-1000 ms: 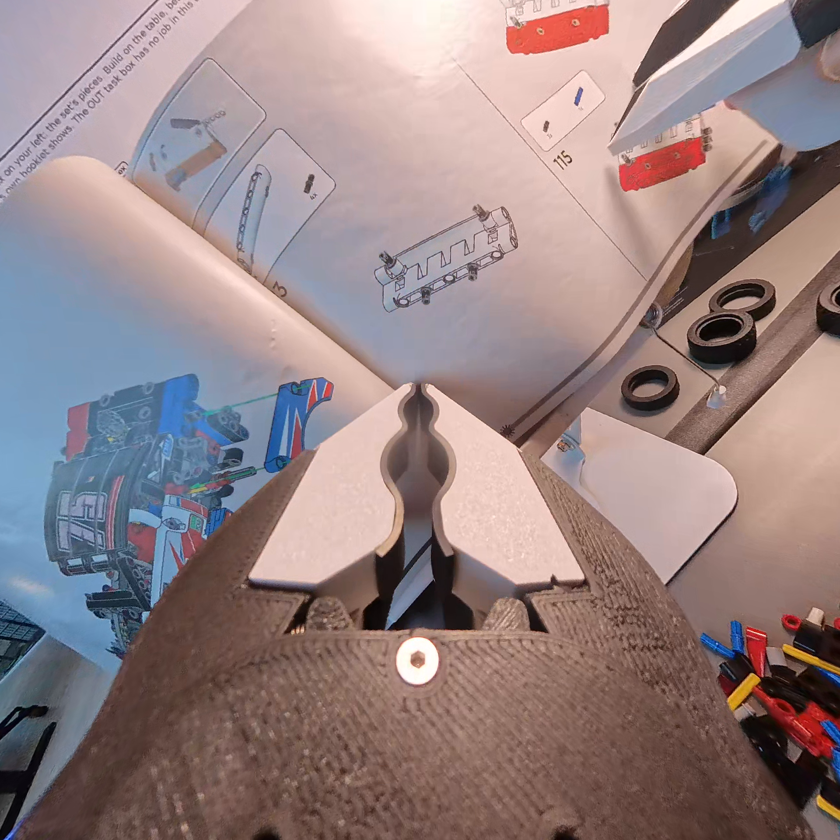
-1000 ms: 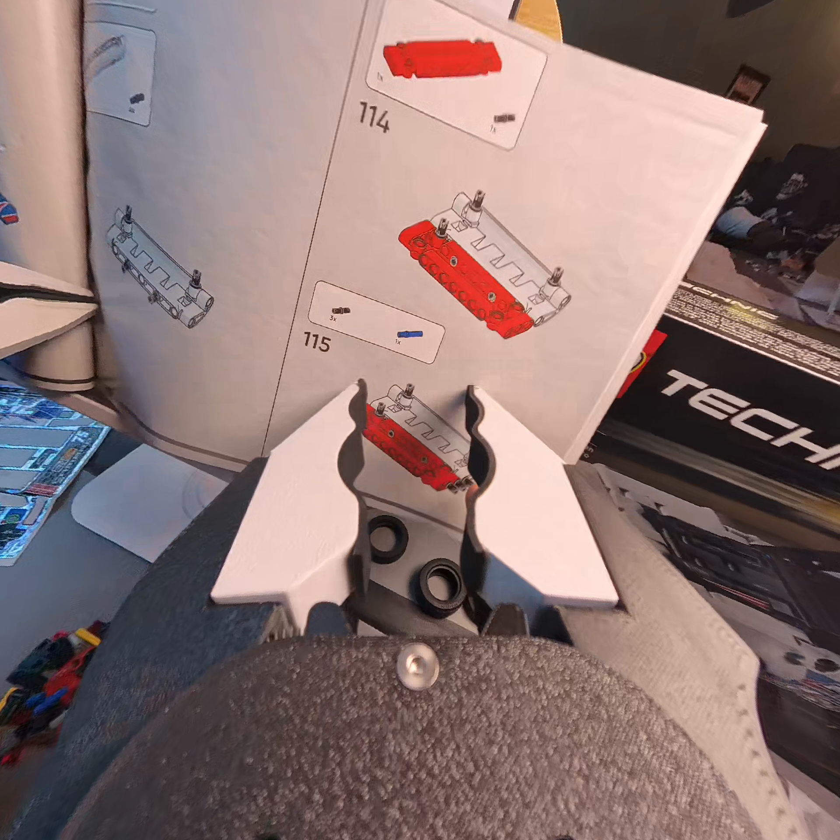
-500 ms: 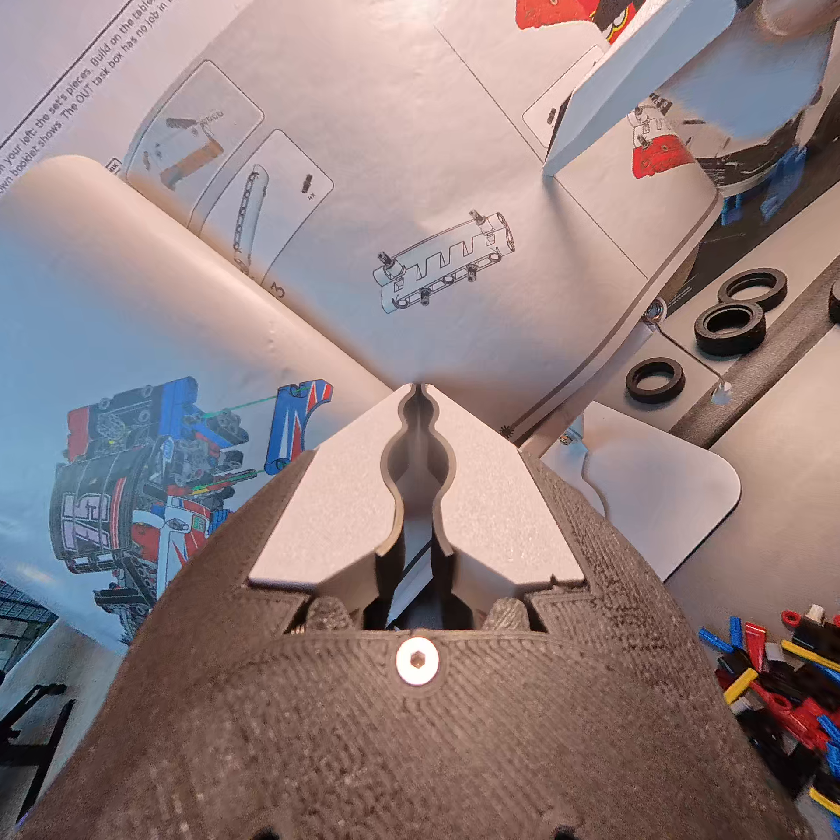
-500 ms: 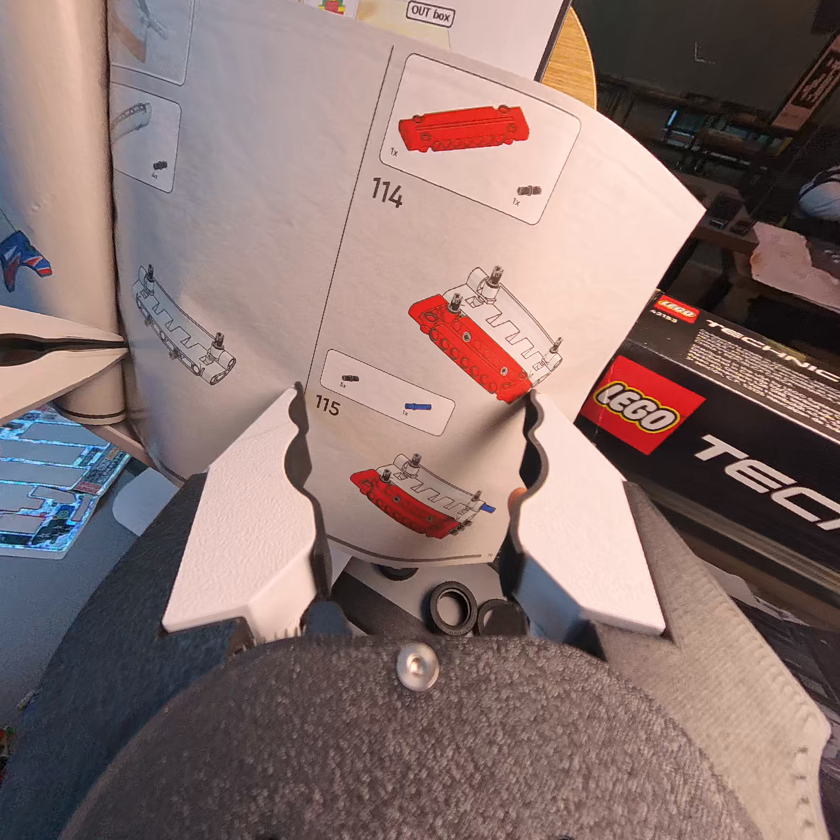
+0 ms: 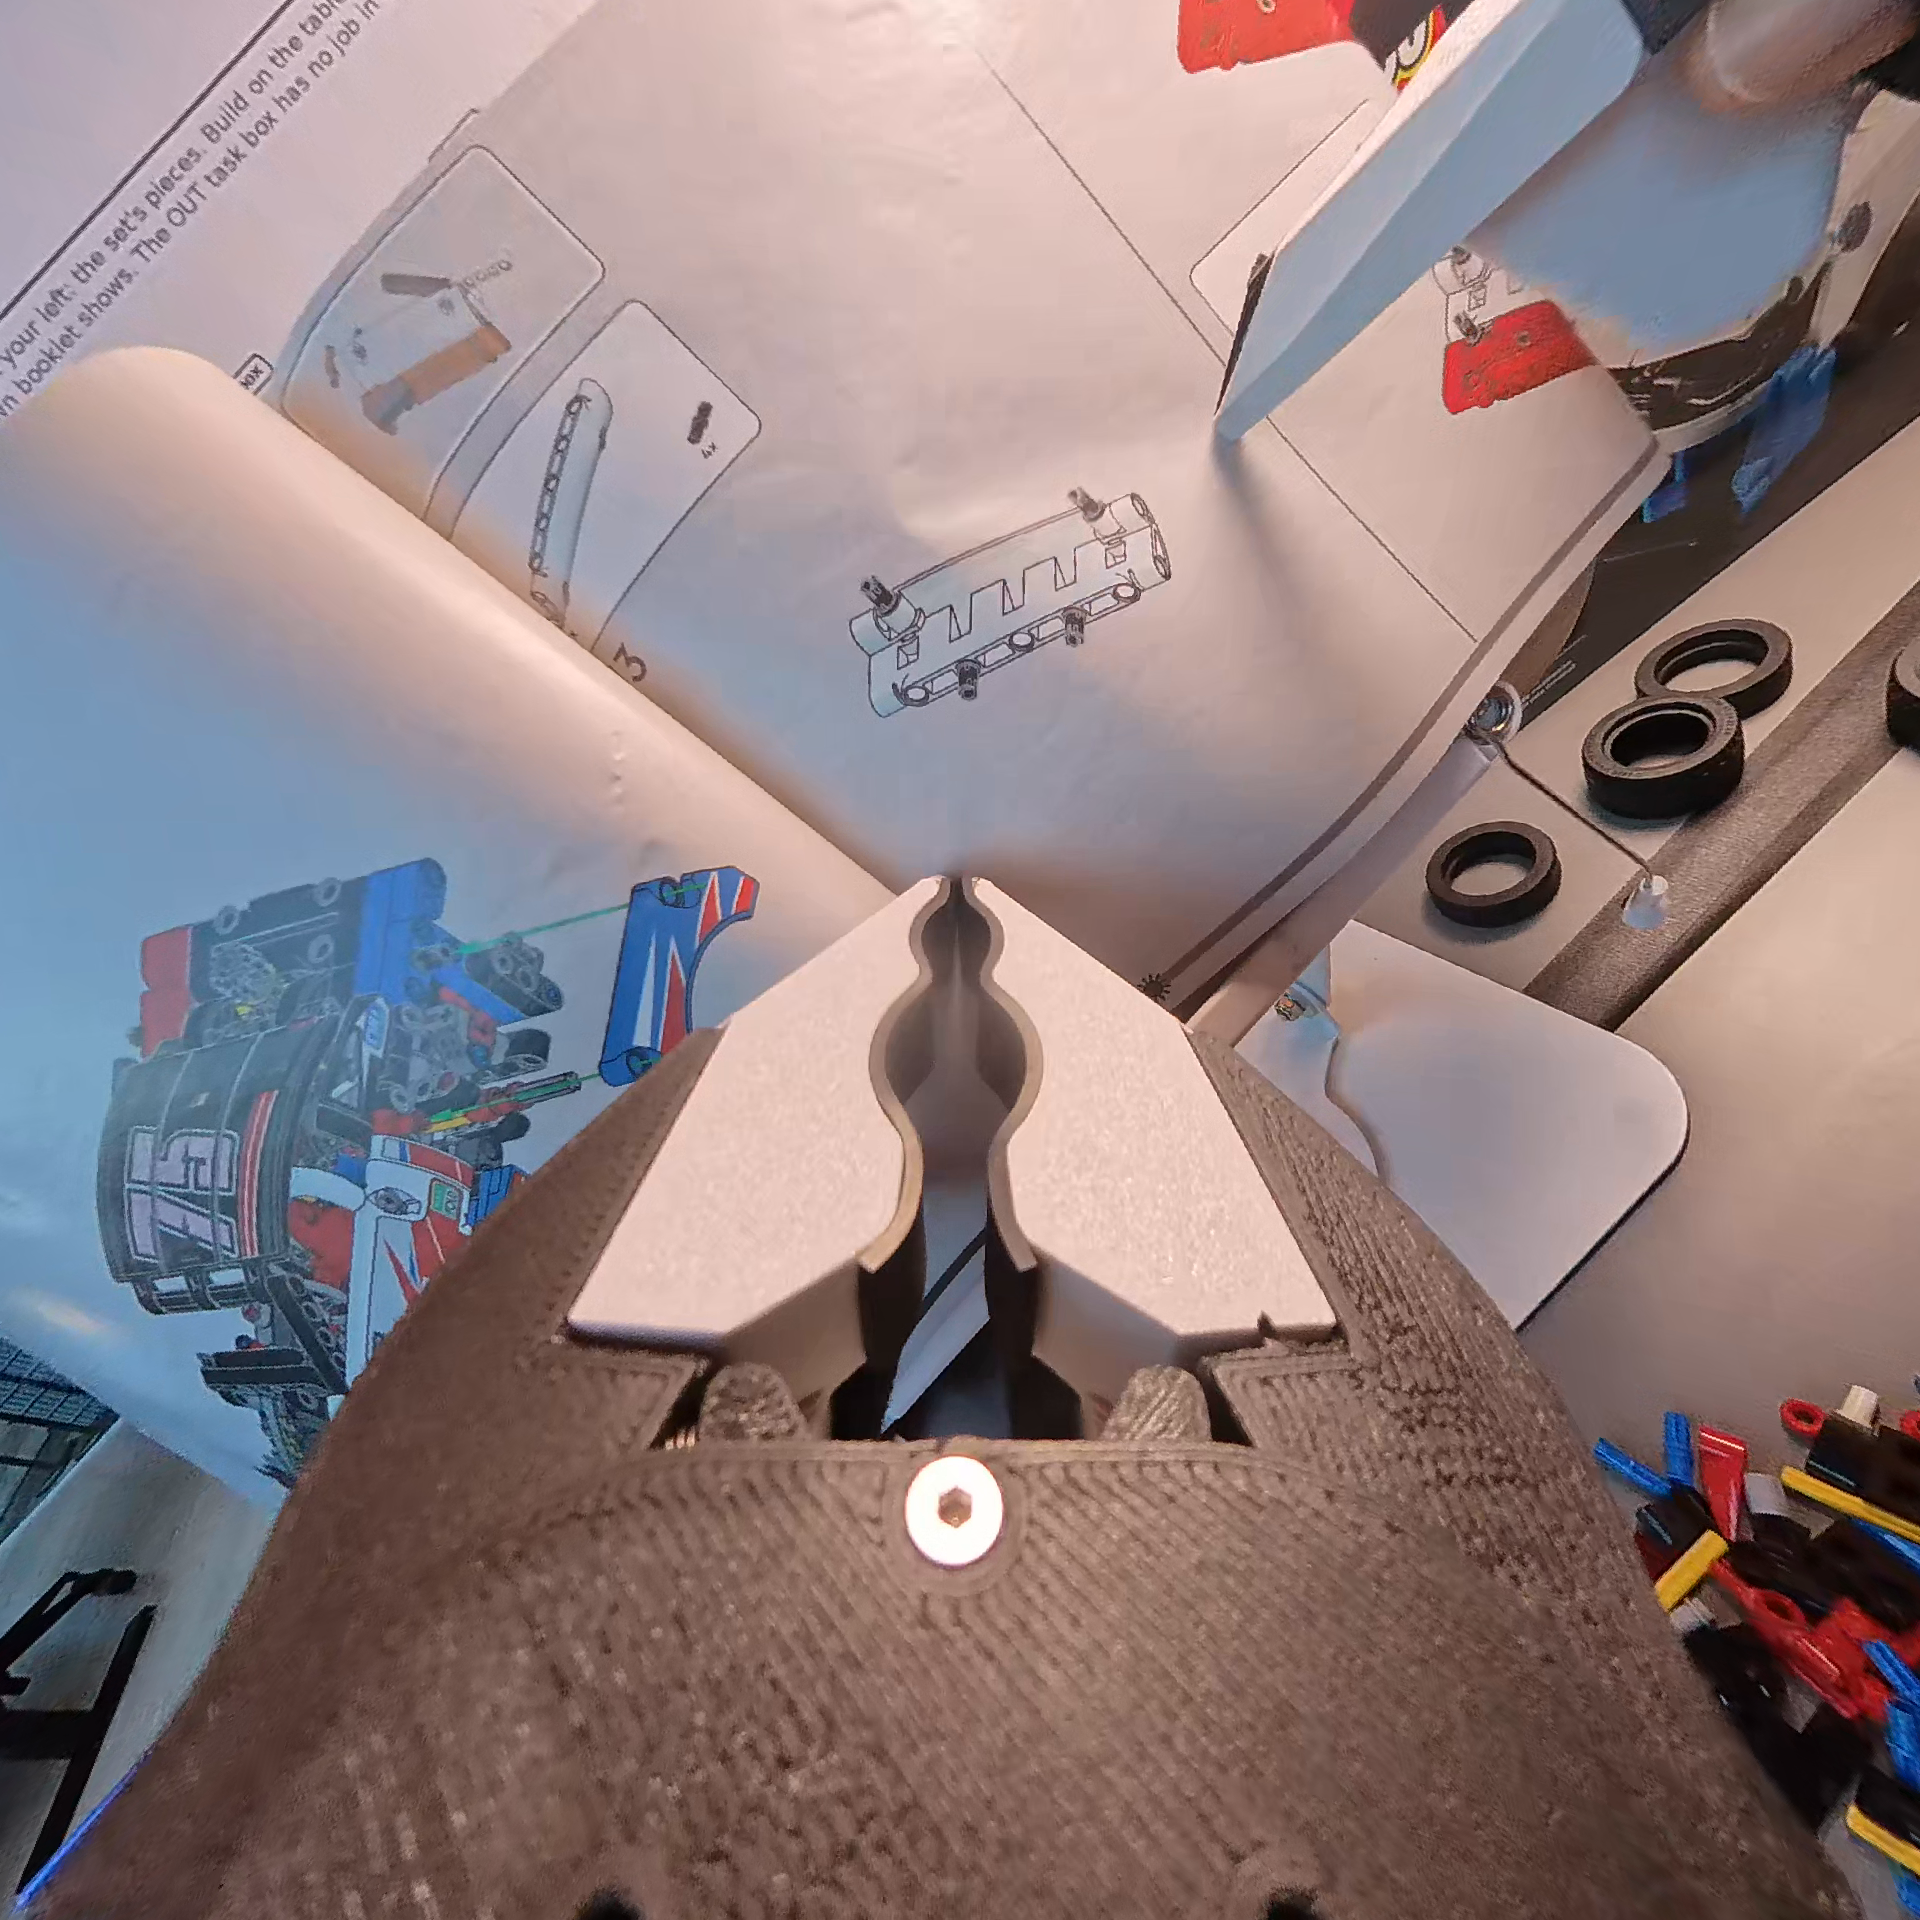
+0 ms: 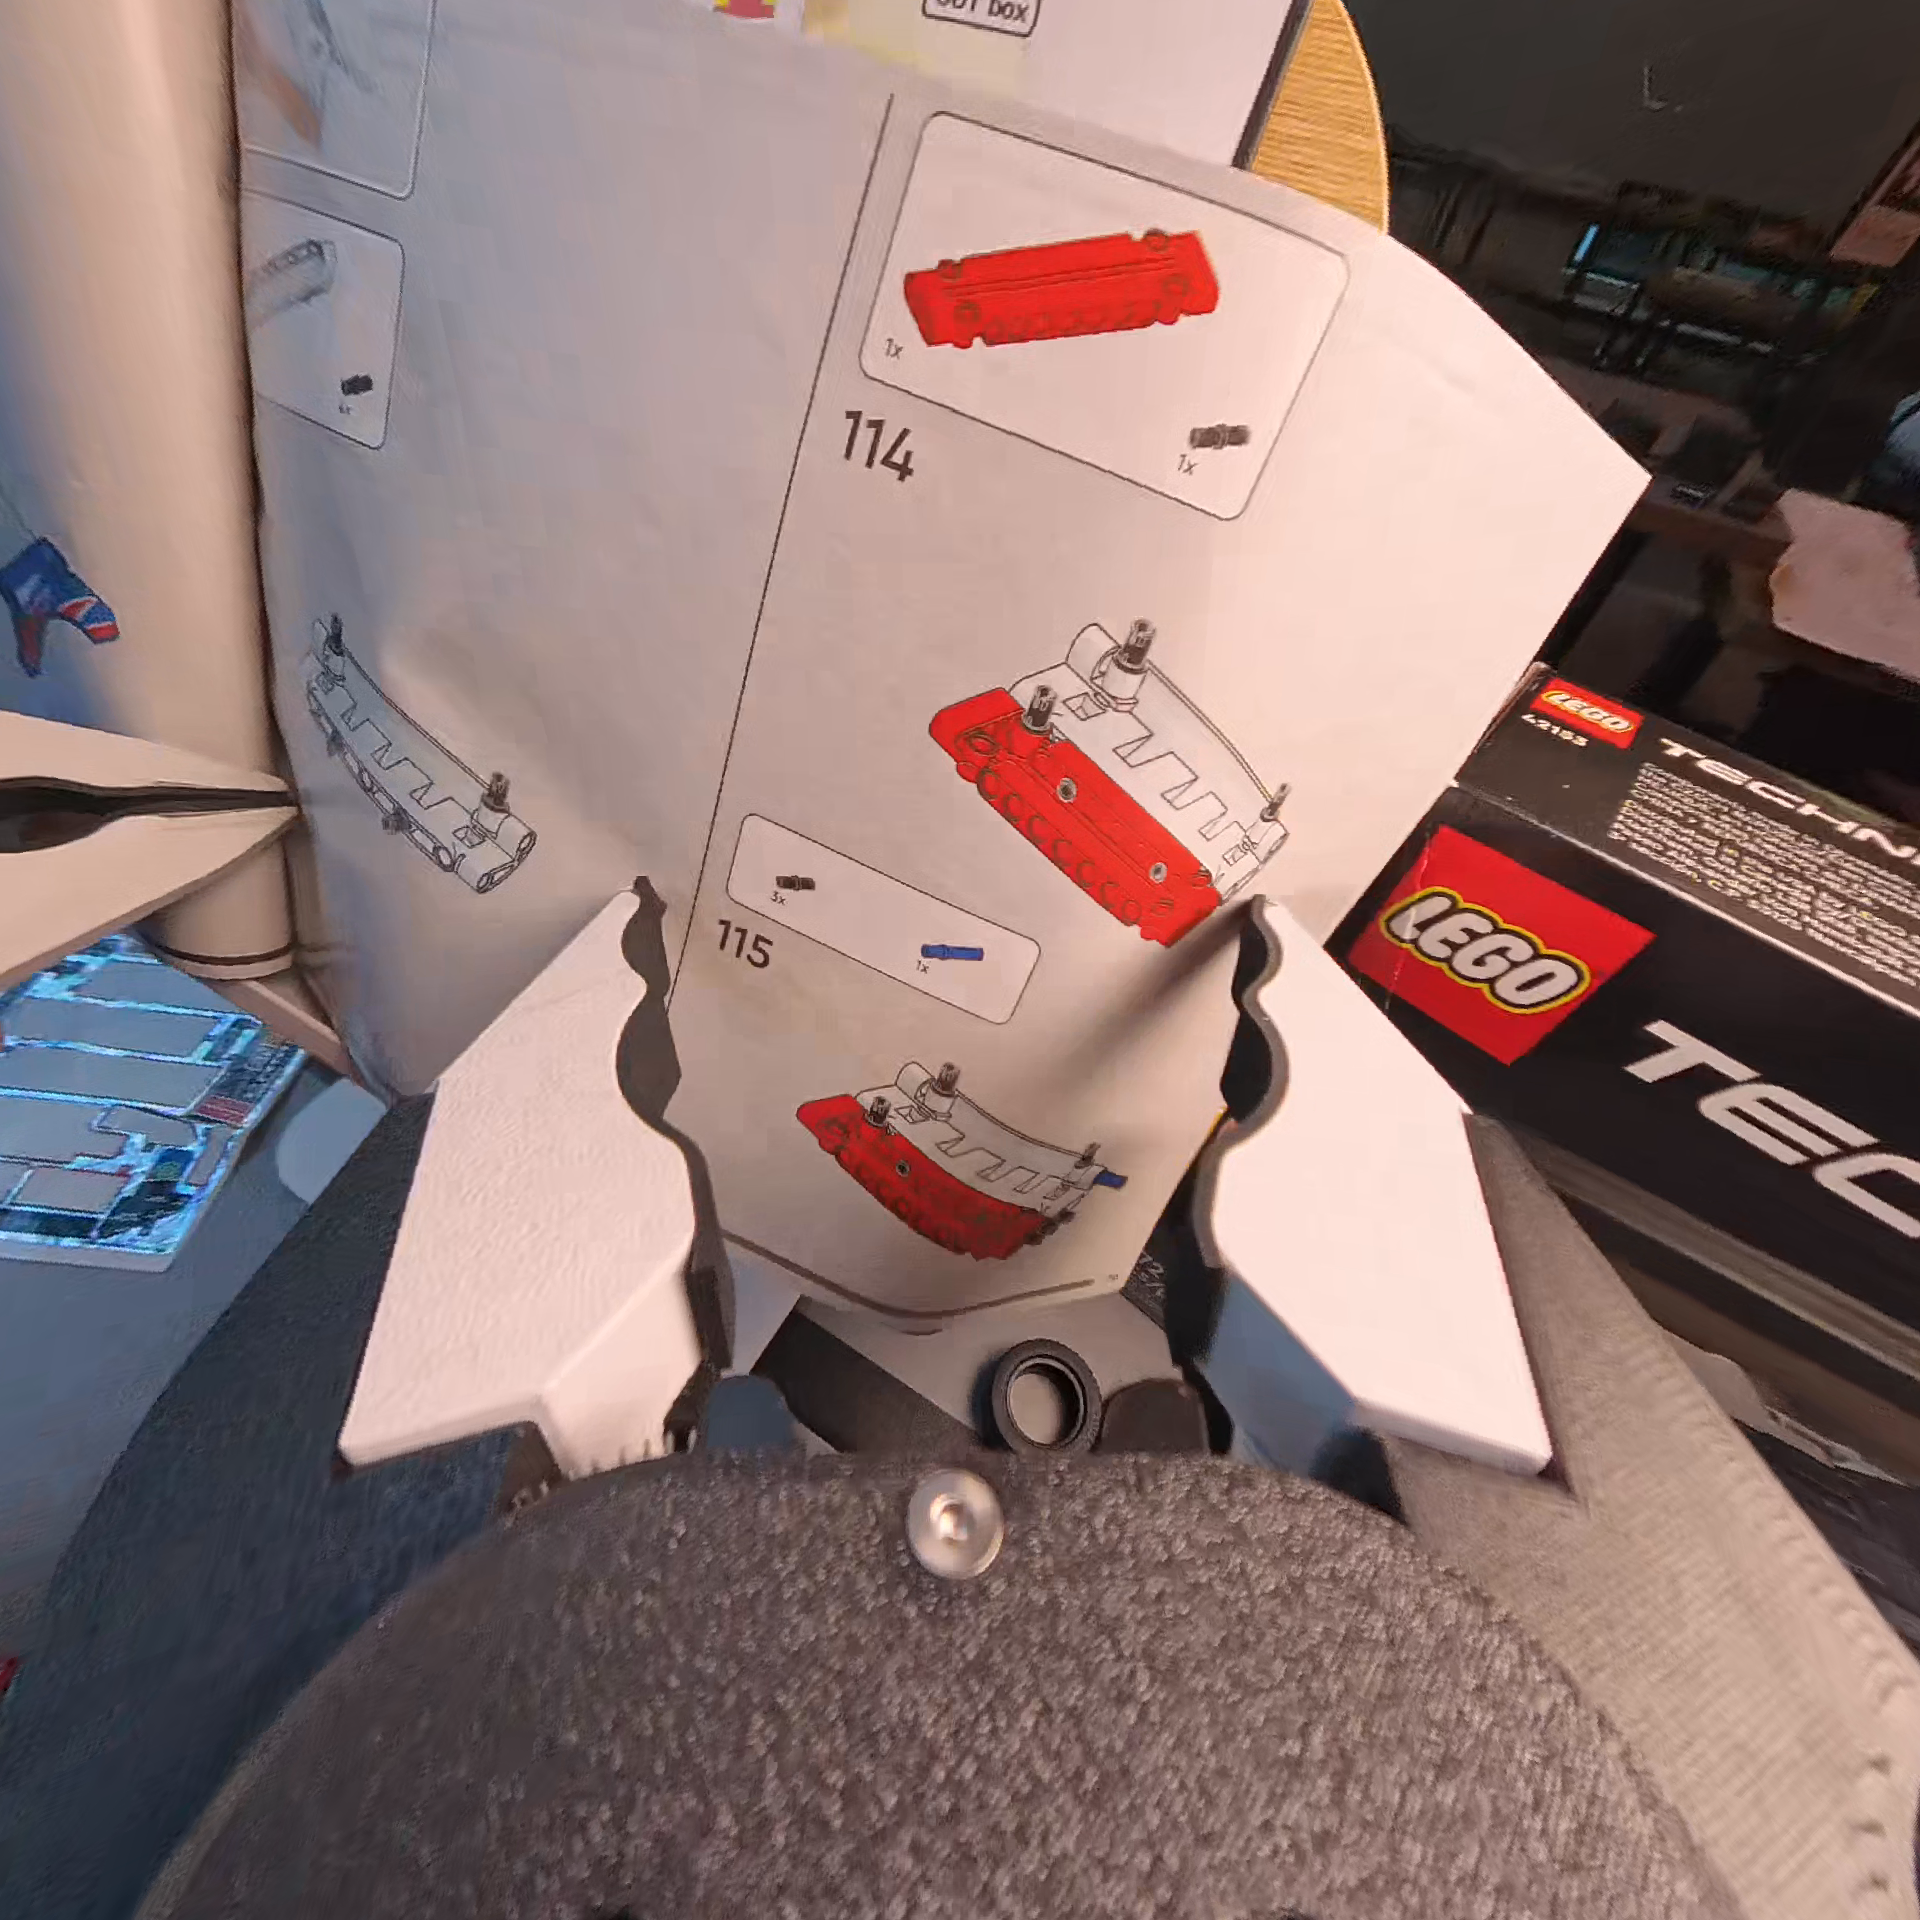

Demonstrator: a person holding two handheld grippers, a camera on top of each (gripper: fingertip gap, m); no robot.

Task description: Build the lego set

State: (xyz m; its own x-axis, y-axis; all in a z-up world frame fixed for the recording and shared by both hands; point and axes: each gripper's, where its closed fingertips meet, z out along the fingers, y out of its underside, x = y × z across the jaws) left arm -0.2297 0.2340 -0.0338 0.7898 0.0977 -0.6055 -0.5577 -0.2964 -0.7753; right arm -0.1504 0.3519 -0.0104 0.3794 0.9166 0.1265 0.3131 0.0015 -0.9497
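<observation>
left gripper (image 5: 956,883): pinched on booklet page (image 5: 935,436) | right gripper (image 6: 951,914): wide apart, empty | page: thin, floppy, tears easily; hold edge at 6 o'clock

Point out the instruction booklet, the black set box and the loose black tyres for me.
instruction booklet (image 6: 1039,644), right wrist view: on the open right-hand page.
black set box (image 6: 1714,1039), right wrist view: on its front face.
loose black tyres (image 5: 1662,743), left wrist view: on the rim of the middle tyre.
</observation>
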